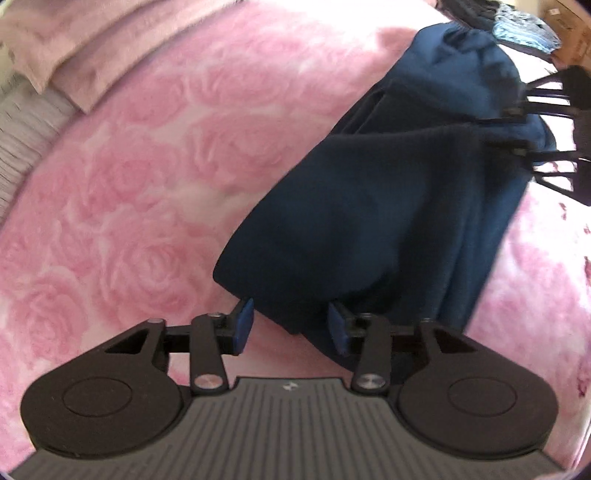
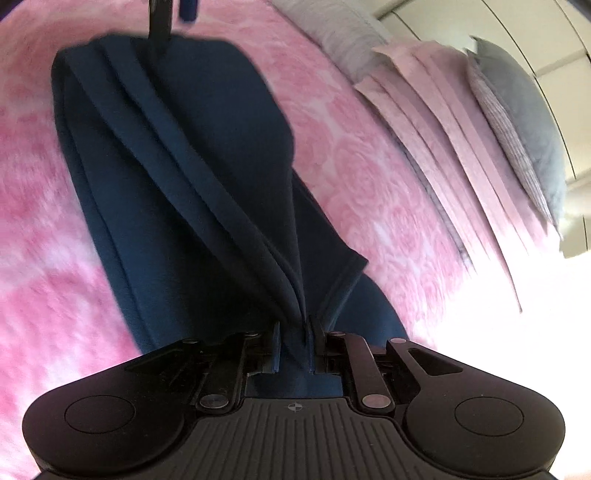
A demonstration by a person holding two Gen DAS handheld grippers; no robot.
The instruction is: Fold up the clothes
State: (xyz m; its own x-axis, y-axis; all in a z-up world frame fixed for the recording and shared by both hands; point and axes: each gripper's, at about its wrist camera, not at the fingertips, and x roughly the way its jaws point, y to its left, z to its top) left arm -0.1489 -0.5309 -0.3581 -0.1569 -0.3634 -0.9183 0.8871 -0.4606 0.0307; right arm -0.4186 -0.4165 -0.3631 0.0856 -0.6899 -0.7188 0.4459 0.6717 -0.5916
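Observation:
A navy blue garment [image 1: 388, 206] lies folded lengthwise on a pink rose-patterned blanket [image 1: 140, 177]. My left gripper [image 1: 291, 326] is open, its blue pads either side of the garment's near end, without clamping it. My right gripper [image 2: 293, 345] is shut on the bunched layers of the garment [image 2: 177, 155] at its other end. In the left wrist view the right gripper [image 1: 517, 129] shows at the garment's far end. In the right wrist view the left gripper's finger [image 2: 159, 22] shows at the top edge.
Pink folded bedding [image 2: 443, 129] and grey pillows [image 2: 517, 122] lie along the head of the bed. A pile of dark and blue clothes [image 1: 517, 18] sits beyond the garment. A cardboard box [image 1: 572, 33] stands at the far right.

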